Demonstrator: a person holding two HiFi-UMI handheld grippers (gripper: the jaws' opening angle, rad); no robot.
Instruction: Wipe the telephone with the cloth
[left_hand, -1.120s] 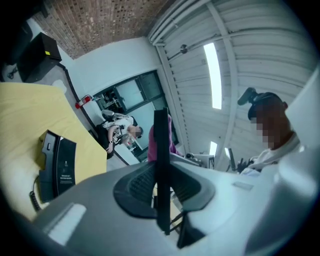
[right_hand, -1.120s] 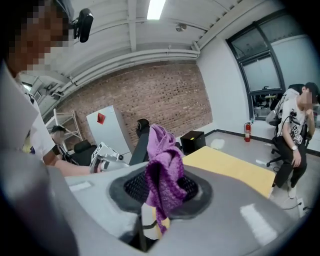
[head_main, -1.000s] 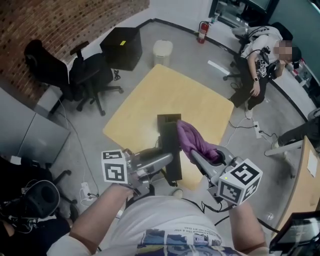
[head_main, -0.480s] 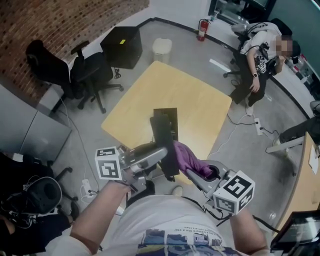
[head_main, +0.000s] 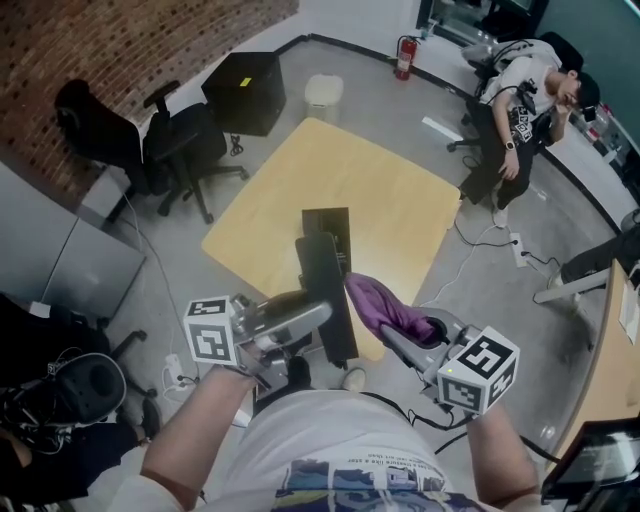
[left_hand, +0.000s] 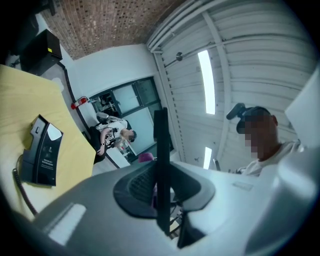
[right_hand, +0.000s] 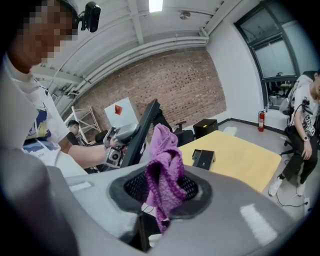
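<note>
Handset (head_main: 325, 290): its long axis runs from us out over the table's (head_main: 390, 190) near edge, far end toward the telephone base (head_main: 328, 222).
Left gripper (head_main: 320, 315): we clamp it narrowly on the handset.
Right gripper (head_main: 405, 332): closed on the purple cloth (head_main: 385, 305), which lies against the handset.
Change: the cloth has slid back toward the table's near edge.

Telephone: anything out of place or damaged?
The handset is off its base, held in the left claw over the near edge of the table, where the base sits alone. The right claw grips the purple cloth. No damage or spill shows.
</note>
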